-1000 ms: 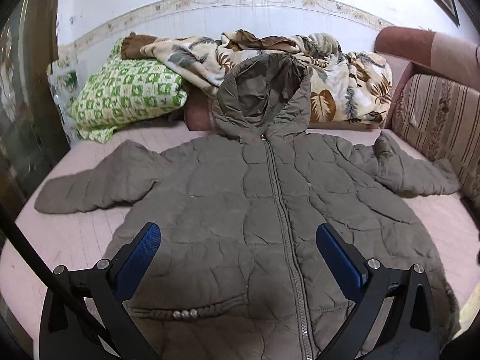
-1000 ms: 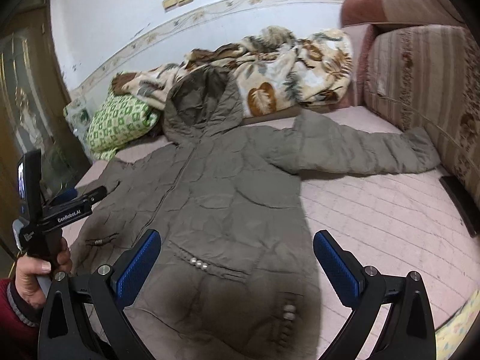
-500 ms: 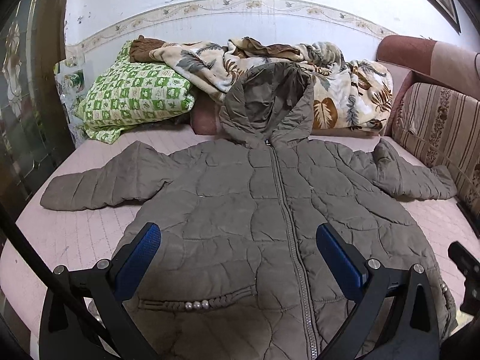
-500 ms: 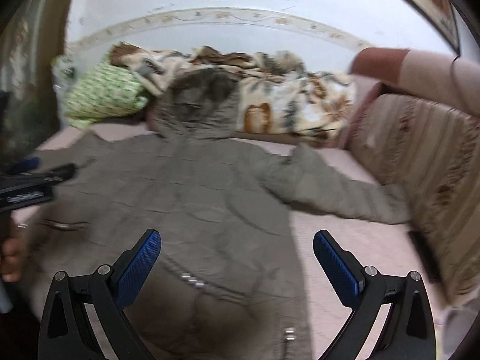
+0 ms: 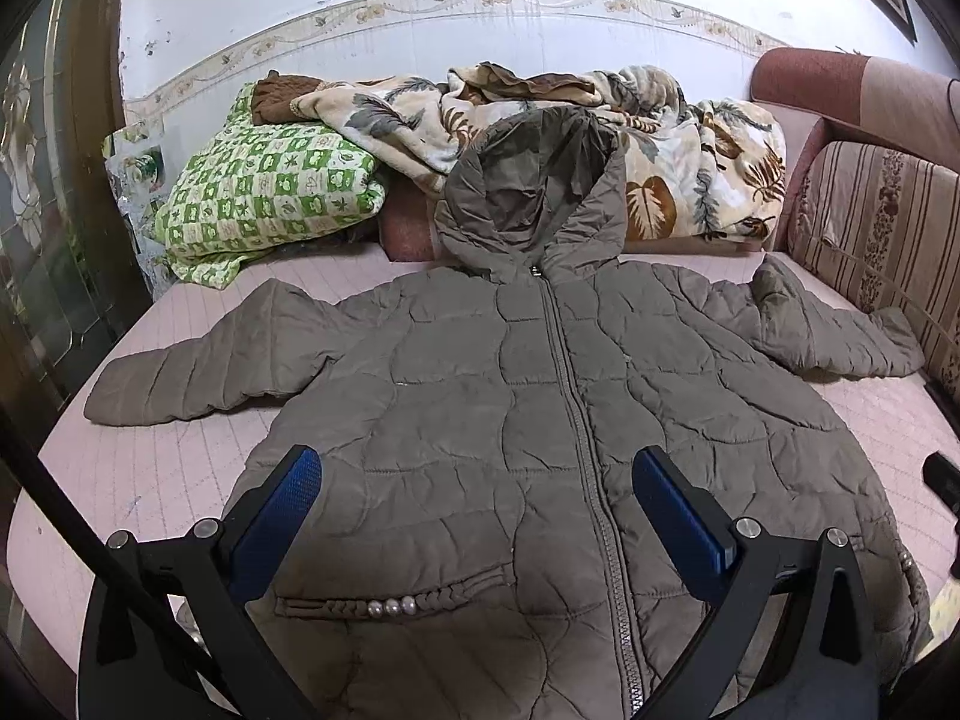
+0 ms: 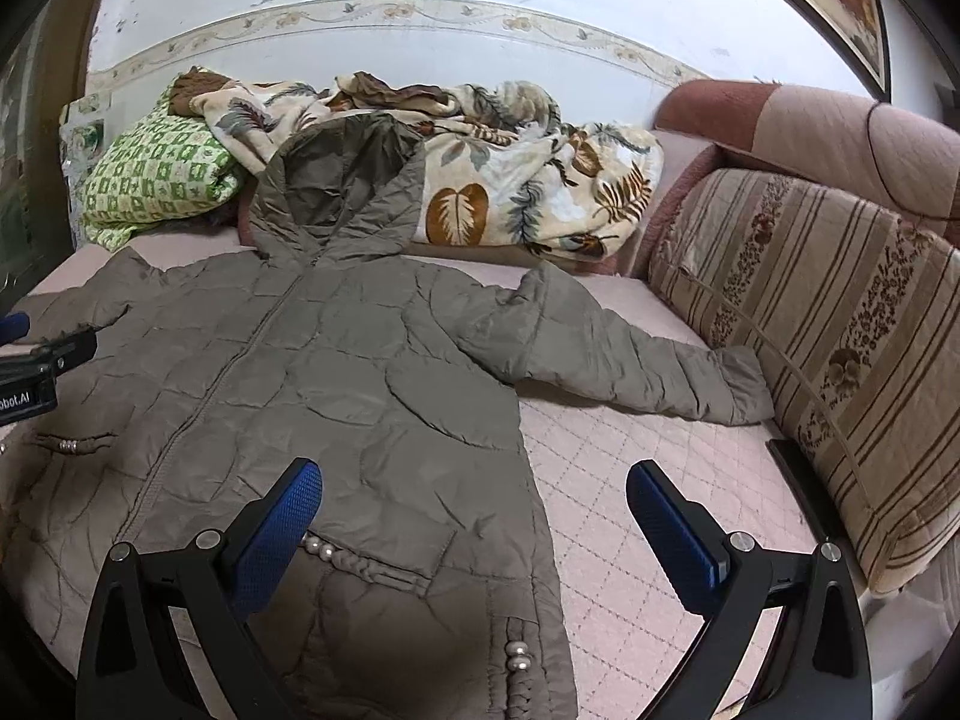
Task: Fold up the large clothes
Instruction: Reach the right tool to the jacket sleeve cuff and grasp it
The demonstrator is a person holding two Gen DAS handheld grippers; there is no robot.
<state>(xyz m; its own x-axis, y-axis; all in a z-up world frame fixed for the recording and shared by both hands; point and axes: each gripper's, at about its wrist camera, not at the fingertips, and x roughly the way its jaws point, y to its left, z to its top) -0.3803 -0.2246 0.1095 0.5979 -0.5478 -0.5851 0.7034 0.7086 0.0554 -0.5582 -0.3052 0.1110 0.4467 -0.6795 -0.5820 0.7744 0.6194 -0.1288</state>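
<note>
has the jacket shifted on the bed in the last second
No. The jacket lies as before, its hood against the leaf blanket; only the cameras moved.

Pink quilted bed (image 5: 150,468) carries jacket (image 5: 480,420), blanket (image 5: 690,180), pillow (image 5: 270,192).

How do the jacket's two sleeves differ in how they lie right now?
The left sleeve lies flat on open bedspread, its cuff clear of everything. The right sleeve is bunched near the shoulder, and its cuff reaches the striped cushion. Both spread outward, unfolded, with neither gripper touching them.
</note>
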